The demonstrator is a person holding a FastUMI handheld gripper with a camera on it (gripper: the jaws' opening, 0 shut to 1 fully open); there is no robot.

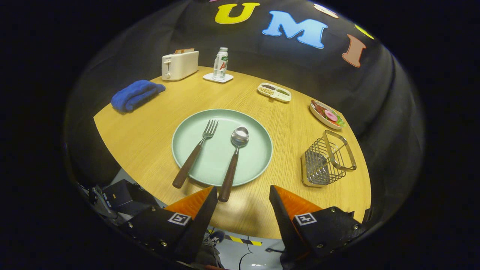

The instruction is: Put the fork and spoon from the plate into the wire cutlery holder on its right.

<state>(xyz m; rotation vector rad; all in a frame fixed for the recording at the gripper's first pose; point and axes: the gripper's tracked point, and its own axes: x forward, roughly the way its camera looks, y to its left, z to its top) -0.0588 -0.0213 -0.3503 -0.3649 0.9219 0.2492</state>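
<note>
gripper [243, 195] jaws apart, empty, above bench edge | spoon [234, 161] and fork [195, 153] on plate [258, 165], handles overhanging toward jaws, spoon handle nearer | holder [327, 159] right of plate, empty

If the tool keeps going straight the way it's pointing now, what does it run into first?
Most likely the spoon: its dark handle end lies just ahead of the open tool, beside one finger, with the green plate right behind. Depth is hard to judge, so it might meet the wooden table first.
</note>
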